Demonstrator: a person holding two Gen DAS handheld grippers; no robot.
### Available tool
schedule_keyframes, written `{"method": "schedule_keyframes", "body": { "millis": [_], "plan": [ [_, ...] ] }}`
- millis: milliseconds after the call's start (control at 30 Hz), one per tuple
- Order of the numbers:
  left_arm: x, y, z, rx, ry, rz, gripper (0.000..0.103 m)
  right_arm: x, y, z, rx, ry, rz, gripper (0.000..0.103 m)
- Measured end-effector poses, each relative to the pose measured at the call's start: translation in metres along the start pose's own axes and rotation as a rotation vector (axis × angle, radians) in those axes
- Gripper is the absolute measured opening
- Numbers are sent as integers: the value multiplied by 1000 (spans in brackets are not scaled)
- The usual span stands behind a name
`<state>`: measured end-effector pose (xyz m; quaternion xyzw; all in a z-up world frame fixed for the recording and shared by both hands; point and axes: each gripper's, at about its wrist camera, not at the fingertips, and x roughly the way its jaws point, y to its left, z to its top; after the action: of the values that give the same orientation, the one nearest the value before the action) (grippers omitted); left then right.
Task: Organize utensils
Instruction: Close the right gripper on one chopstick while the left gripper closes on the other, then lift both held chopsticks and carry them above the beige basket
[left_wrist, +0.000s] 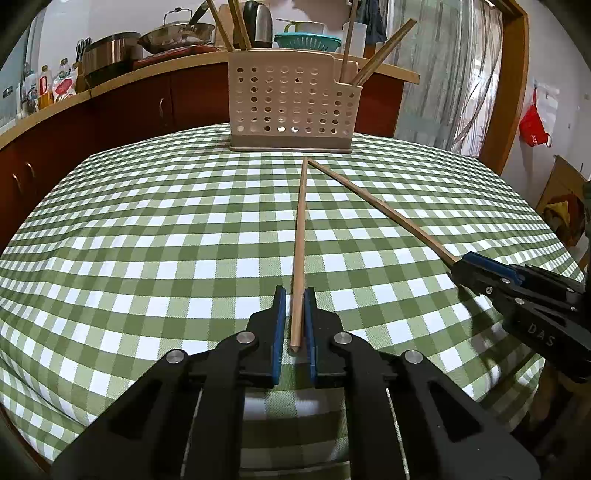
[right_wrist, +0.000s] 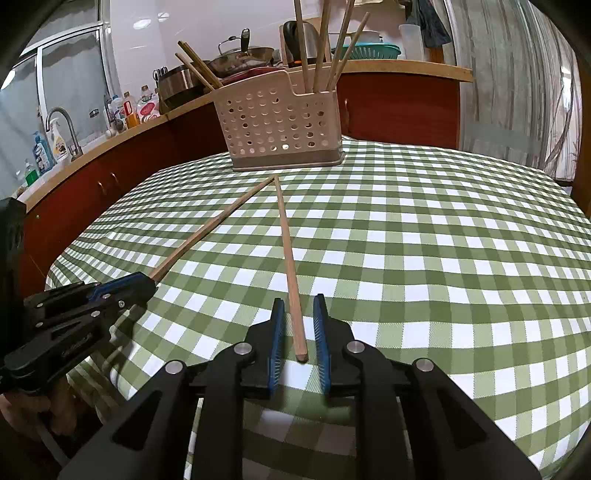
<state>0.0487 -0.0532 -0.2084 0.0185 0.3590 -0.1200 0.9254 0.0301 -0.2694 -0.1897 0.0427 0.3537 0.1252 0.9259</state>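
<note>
Left gripper (left_wrist: 294, 295) clenches one chopstick (left_wrist: 300, 236); right gripper (right_wrist: 299, 306) released — perforated caddy (right_wrist: 279, 122) ahead.

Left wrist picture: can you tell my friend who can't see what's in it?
The left tool is shut on the near end of a wooden chopstick lying on a green checked tablecloth. The right tool is at the end of a second chopstick. Both chopsticks point toward a beige holder with more chopsticks inside.
</note>
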Motion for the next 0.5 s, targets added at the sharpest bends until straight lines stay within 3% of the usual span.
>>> {"method": "schedule_keyframes", "body": {
  "millis": [133, 233, 500],
  "plan": [
    [-1, 2, -1, -7, -3, -12, 10, 0, 1, -1, -8, 0, -4, 17],
    [-1, 3, 0, -11, -3, -22, 7, 0, 4, -2, -22, 3, -11, 9],
    [-10, -1, 4, 8, -33, -30, 6, -10, 7, 4, -43, -39, -22, 7]
  ]
}}
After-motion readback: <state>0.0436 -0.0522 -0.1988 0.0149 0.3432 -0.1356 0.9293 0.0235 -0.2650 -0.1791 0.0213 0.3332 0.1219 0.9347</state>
